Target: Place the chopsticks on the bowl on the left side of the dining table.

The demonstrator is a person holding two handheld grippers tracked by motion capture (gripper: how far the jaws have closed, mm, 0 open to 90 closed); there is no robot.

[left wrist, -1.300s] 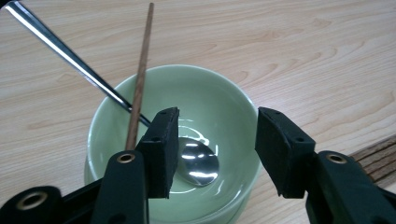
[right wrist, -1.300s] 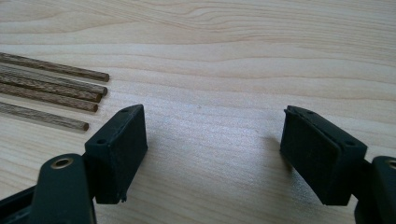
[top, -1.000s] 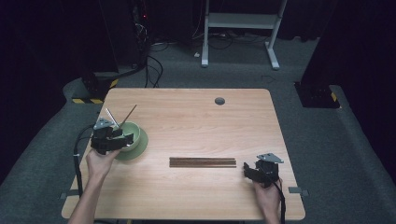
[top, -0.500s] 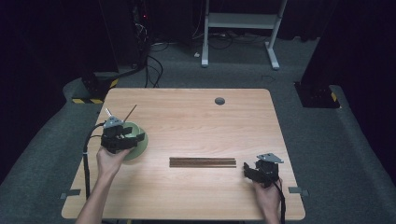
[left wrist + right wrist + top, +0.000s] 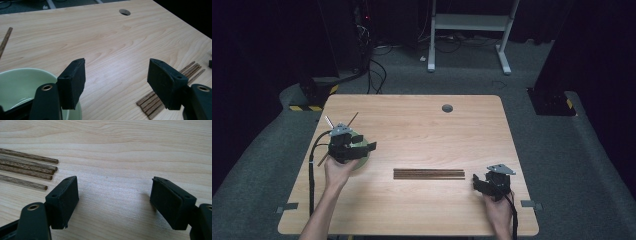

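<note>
From above, my left tool [image 5: 362, 147] hovers over the green bowl [image 5: 360, 159] at the left side of the desk [image 5: 422, 125], its jaws apart with nothing between them; they have just been opening. Thin sticks [image 5: 352, 119] poke out past the tool toward the far left corner of the desk, though I cannot tell whether they rest in the bowl. A row of chopsticks [image 5: 429, 173] lies flat near the middle of the desk, between my two hands. My right tool [image 5: 482, 185] sits low at the near right corner, just beside the right end of that row, jaws apart and holding nothing. A round hole [image 5: 447, 108] marks the far edge of the desk. Along my left tool [image 5: 116, 87], the two black pads stand wide over bare wood; the bowl's pale green rim [image 5: 25, 72] shows at lower left, under the left pad, and the chopsticks [image 5: 170, 86] lie past the right pad. One lone stick [image 5: 5, 41] lies at the left edge. Along my right tool [image 5: 113, 202], the pads are wide apart above the desk [image 5: 125, 150], and the chopstick [image 5: 27, 168] tips lie to the left, near the left pad but not touching it.
</note>
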